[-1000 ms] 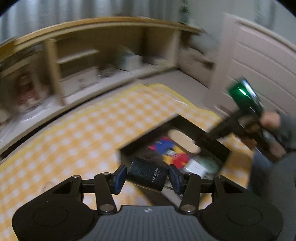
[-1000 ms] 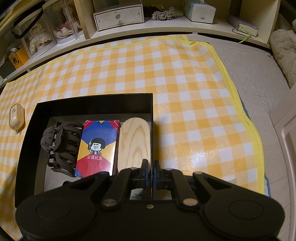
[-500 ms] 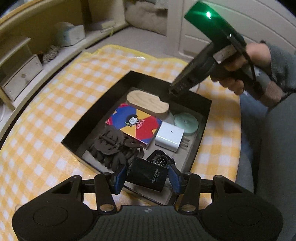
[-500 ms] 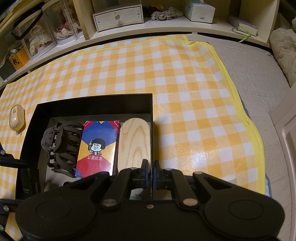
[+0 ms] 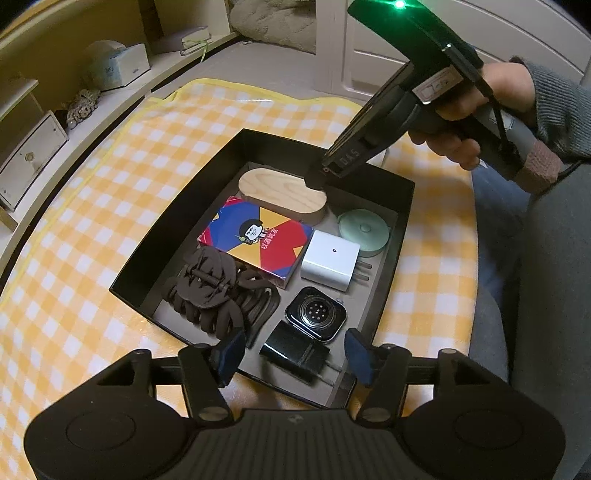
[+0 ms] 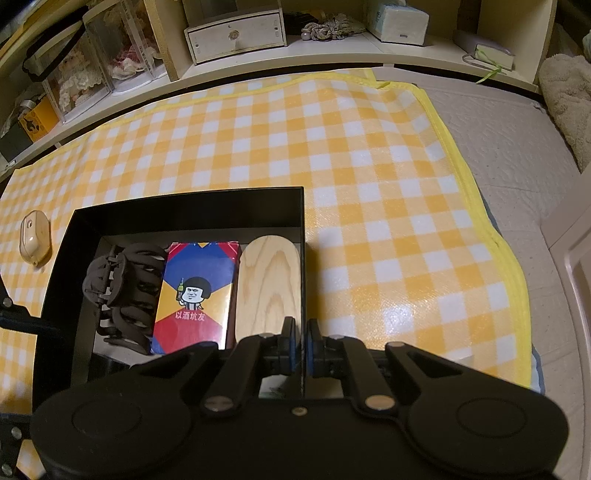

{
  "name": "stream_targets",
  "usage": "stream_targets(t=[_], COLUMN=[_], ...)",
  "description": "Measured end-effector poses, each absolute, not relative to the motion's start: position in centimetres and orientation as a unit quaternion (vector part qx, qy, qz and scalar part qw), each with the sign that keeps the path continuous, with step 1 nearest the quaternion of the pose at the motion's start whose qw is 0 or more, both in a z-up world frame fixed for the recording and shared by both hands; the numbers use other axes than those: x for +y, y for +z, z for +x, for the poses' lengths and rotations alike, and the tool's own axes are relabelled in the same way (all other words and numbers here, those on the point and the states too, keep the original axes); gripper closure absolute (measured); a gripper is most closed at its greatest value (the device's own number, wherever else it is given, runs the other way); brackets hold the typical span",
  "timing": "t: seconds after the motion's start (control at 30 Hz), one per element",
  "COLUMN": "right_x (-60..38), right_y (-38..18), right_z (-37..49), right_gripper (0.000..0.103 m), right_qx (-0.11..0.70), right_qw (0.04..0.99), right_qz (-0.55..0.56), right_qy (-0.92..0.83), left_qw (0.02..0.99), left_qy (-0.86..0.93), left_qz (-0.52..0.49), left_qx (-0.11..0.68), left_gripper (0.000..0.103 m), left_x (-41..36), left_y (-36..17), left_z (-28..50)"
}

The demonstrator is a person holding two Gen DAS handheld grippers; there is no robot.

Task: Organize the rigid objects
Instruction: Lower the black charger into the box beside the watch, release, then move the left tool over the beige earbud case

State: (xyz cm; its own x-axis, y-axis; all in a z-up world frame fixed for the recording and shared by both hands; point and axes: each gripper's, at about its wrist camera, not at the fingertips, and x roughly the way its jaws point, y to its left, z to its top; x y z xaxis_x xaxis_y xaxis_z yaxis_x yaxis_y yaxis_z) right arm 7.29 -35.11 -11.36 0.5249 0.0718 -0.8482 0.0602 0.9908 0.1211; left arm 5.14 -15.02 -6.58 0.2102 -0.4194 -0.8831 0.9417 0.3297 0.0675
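An open black box (image 5: pixel 147 236) lies on a yellow checked cloth. It holds a wooden block (image 5: pixel 280 192), a colourful card pack (image 5: pixel 255 236), a brown hair claw (image 5: pixel 218 291), a white charger (image 5: pixel 328 258), a green round case (image 5: pixel 364 229) and a watch body (image 5: pixel 316 312). A black charger (image 5: pixel 295 350) lies in the box's near corner. My left gripper (image 5: pixel 293 352) is around it with its jaws opening and its pads off it. My right gripper (image 6: pixel 302 343), held by a hand (image 5: pixel 461 122), is shut on the box's thin side wall (image 6: pixel 303 258).
A beige earbud case (image 6: pixel 34 236) lies on the cloth left of the box. Low shelves (image 6: pixel 332 55) with a drawer unit (image 6: pixel 236 35) and a tissue box (image 6: pixel 399 18) run along the far side. A person's leg (image 5: pixel 546 295) is at the right.
My left gripper swung over the box, came down at its near corner and opened, letting go of the black charger. The right gripper has stayed clamped on the box wall.
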Motion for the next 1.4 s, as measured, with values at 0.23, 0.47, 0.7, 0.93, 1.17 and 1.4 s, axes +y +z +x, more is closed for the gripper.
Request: stream_targets(t=[0.23, 0.47, 0.7, 0.93, 1.17, 1.4], right_x=[-35.0, -35.0, -34.9, -34.9, -34.9, -34.8], right_y=[-11.2, -11.2, -11.2, -11.2, -11.2, -11.2], right_z=[7.4, 7.3, 7.3, 7.3, 7.3, 7.3], right_gripper=[0.095, 0.095, 0.095, 0.096, 0.096, 0.096], right_qx=[0.487, 0.487, 0.487, 0.487, 0.487, 0.487], right_qw=[0.871, 0.871, 0.871, 0.871, 0.871, 0.871], right_qz=[0.068, 0.066, 0.065, 0.065, 0.064, 0.065], right_qy=[0.004, 0.004, 0.003, 0.004, 0.004, 0.004], left_qw=[0.714, 0.747, 0.802, 0.860, 0.905, 0.926], left_qy=[-0.474, -0.458, -0.413, -0.355, -0.268, -0.174], left_qz=[0.315, 0.268, 0.213, 0.162, 0.104, 0.057], left_qx=[0.407, 0.400, 0.376, 0.328, 0.314, 0.331], left_gripper=[0.037, 0.018, 0.002, 0.000, 0.000, 0.000], left_x=[-14.8, -13.9, -11.9, -8.7, -5.0, -0.8], left_y=[-5.9, -4.6, -2.1, 1.0, 2.5, 1.1], left_z=[5.2, 5.0, 5.6, 6.9, 9.3, 12.7])
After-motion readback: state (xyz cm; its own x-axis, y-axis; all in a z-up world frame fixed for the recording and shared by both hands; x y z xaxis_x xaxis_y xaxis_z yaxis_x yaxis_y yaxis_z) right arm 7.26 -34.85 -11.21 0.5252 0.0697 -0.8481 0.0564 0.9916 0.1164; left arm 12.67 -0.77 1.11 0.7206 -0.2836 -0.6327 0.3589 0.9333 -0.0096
